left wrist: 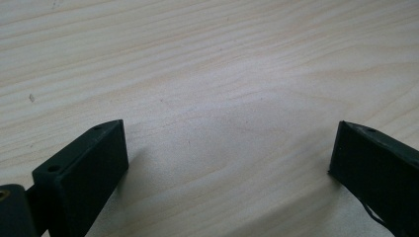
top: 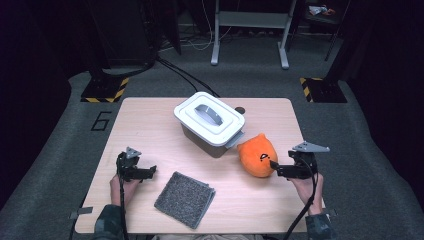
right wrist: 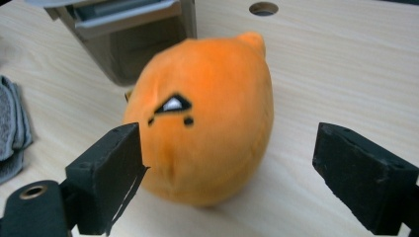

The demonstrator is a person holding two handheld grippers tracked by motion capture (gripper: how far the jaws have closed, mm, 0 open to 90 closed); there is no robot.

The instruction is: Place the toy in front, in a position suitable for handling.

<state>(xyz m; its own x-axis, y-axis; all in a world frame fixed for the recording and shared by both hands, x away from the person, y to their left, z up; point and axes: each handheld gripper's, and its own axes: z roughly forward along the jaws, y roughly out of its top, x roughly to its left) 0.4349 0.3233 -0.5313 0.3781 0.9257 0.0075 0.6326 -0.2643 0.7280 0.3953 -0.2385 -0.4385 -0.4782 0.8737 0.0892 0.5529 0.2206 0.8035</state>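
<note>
An orange plush toy point(top: 257, 156) point(right wrist: 202, 123) with a small black-and-white face mark lies on the wooden table point(top: 150, 125), right of centre. My right gripper point(top: 274, 167) point(right wrist: 227, 148) points at it from the right, open. The toy sits just ahead of the jaws, and a wide gap shows on one side, so neither pad presses on it. At the table's left front, my left gripper point(top: 152, 170) point(left wrist: 230, 143) is open over bare wood with nothing between its jaws.
A grey bin with a white lid point(top: 210, 120) point(right wrist: 128, 29) stands mid-table, just behind the toy. A folded grey cloth point(top: 185, 198) point(right wrist: 12, 128) lies near the front edge. A small round hole point(top: 240, 110) point(right wrist: 263, 8) is in the tabletop behind the bin.
</note>
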